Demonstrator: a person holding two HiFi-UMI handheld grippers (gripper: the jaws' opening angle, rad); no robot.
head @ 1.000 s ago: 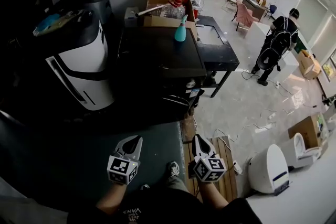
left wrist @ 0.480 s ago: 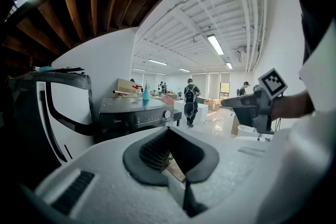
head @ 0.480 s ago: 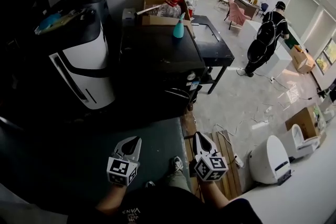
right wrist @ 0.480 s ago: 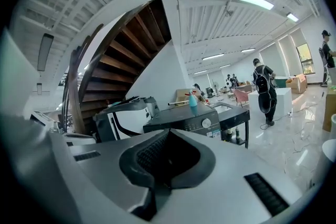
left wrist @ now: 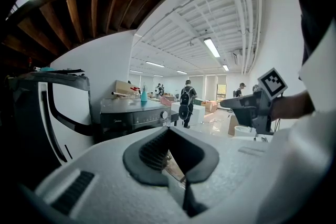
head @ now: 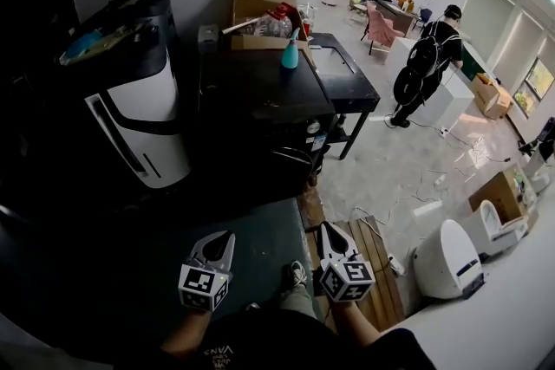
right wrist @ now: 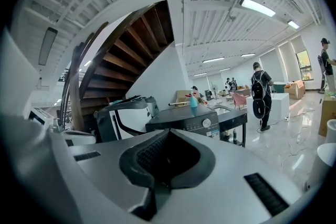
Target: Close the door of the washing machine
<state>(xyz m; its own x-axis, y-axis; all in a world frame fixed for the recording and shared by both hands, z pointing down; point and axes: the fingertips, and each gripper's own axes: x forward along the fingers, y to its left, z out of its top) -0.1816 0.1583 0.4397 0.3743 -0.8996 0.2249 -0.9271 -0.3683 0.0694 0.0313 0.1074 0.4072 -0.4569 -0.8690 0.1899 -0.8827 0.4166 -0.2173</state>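
The black washing machine (head: 260, 91) stands mid-room, its control panel and knob (left wrist: 163, 114) facing me. Its front (head: 286, 160) below the panel is in shadow, and I cannot tell how the door stands. The machine also shows ahead in the right gripper view (right wrist: 194, 123). My left gripper (head: 221, 240) and right gripper (head: 328, 231) hang side by side low in the head view, well short of the machine. Both are shut with nothing between the jaws. The left gripper (left wrist: 169, 131) and right gripper (right wrist: 168, 134) each show closed pads in their own views.
A teal spray bottle (head: 290, 56) and a cardboard box (head: 260, 0) sit at the back of the machine's top. A white-and-black appliance (head: 139, 108) stands left, a black table (head: 342, 78) right. A wooden pallet (head: 368, 260) and a white unit (head: 444, 260) lie near my right. People stand farther off.
Both grippers stay shut and side by side. The view has drifted a little to the right across the room, and the person with the backpack has walked farther off.
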